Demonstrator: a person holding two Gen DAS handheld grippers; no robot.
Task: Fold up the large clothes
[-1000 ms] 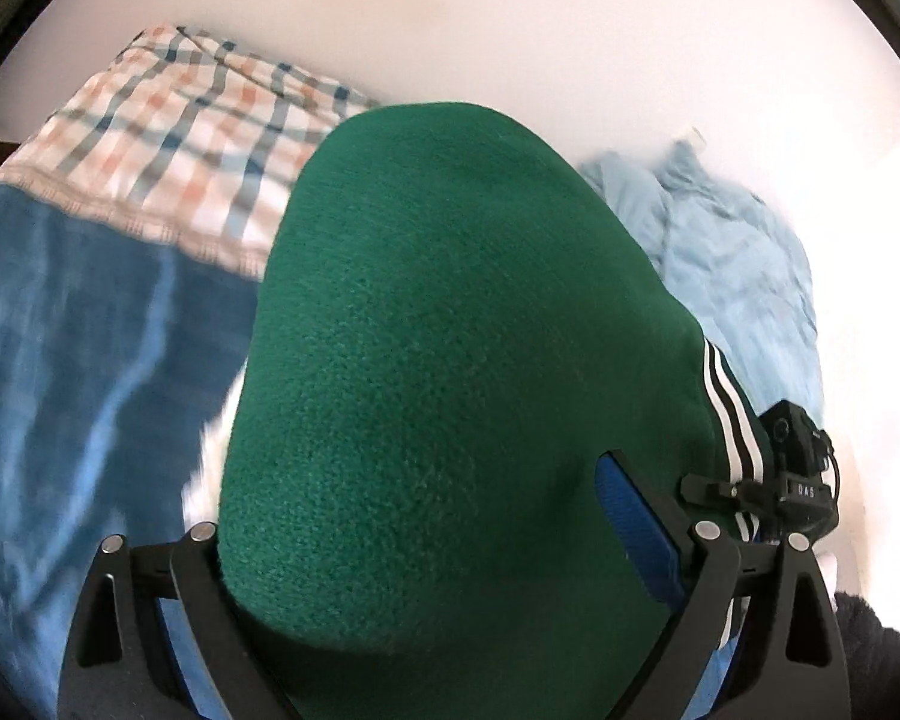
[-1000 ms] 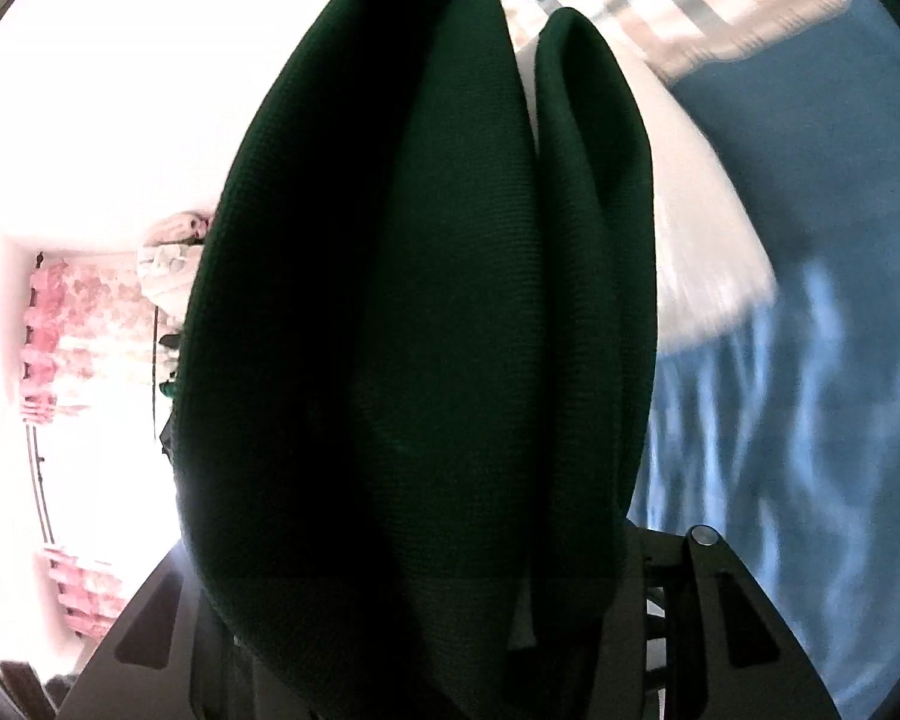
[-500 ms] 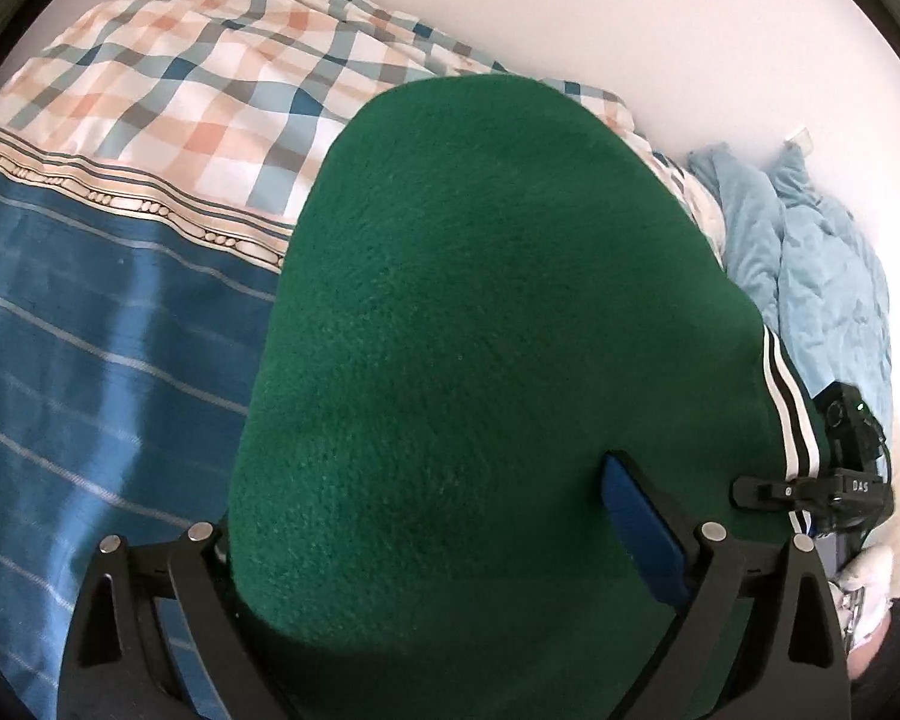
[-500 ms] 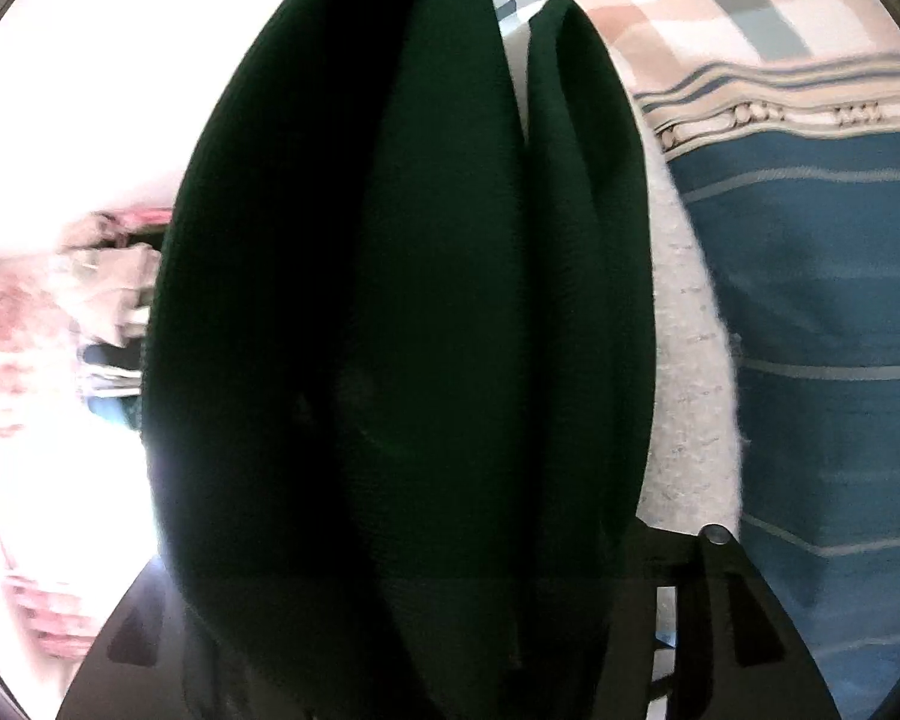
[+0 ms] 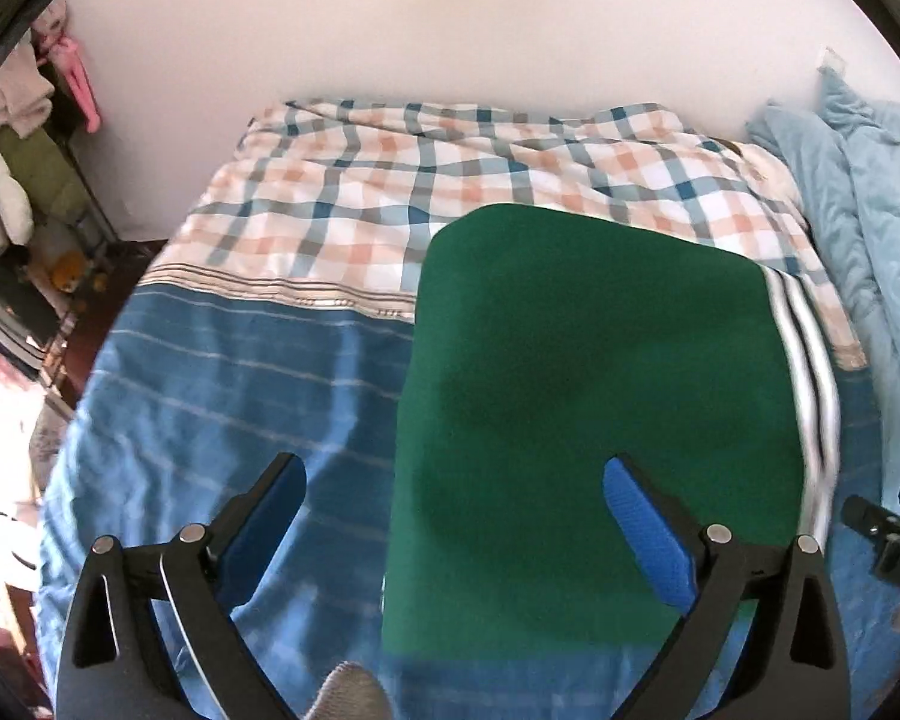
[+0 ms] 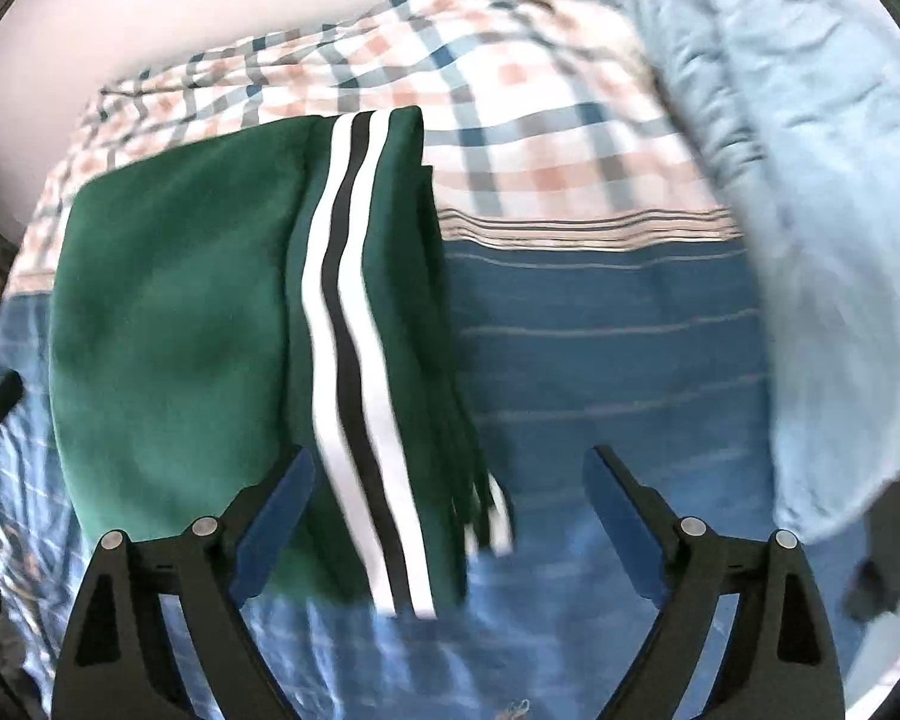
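A folded dark green garment (image 5: 594,408) with white and black side stripes (image 5: 804,360) lies flat on the blue striped bedsheet (image 5: 240,396). In the right wrist view the same green garment (image 6: 174,312) shows its stripes (image 6: 342,312) along its right edge. My left gripper (image 5: 456,498) is open and empty, above the garment's near left edge. My right gripper (image 6: 450,480) is open and empty, above the garment's near right, striped edge.
A plaid checked cover (image 5: 450,180) lies at the far end of the bed. A crumpled light blue garment (image 5: 870,180) lies at the right, also in the right wrist view (image 6: 810,240). A rack with clothes (image 5: 12,138) stands at the left. A white wall (image 5: 450,30) is behind.
Both grippers were shut on the green garment and held it up. Now both are open and pulled back, and the garment lies folded flat on the bed.
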